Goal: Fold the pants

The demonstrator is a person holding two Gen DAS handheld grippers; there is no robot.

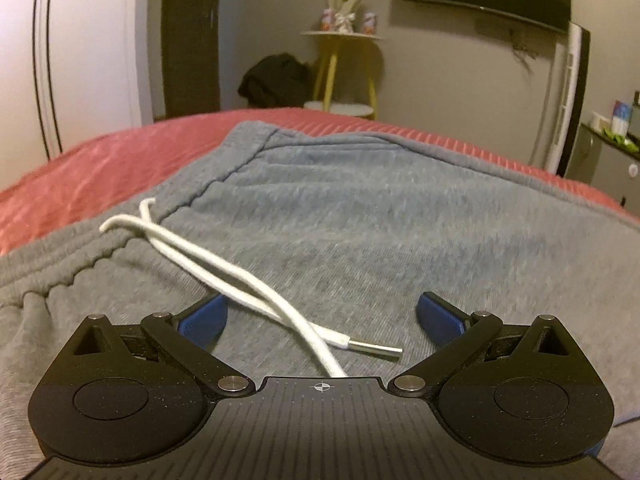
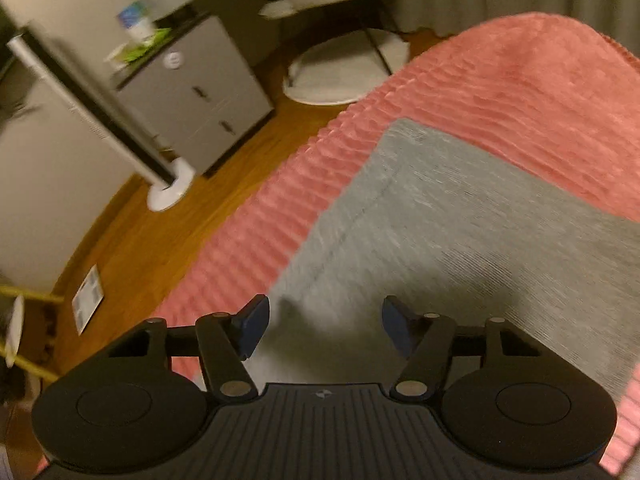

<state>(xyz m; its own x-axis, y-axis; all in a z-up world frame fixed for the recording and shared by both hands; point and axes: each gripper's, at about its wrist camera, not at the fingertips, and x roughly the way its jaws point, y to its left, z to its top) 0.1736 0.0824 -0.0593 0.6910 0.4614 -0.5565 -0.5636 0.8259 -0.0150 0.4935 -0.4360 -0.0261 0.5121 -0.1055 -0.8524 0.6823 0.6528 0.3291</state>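
Grey pants [image 1: 340,216] unbranded; white drawstring [image 1: 224,276]; no legible writing.

Grey pants [image 1: 340,208] with a white drawstring [image 1: 224,276] are seen. A pink ribbed bedspread [image 2: 500,92] is shown. Blue fingers [image 1: 438,316] are seen.

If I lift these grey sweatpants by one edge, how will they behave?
The grey fleece sweatpants will probably drape limply, since they lie soft and rumpled on the red ribbed bedspread. The white drawstring lies loose, so it will likely dangle.
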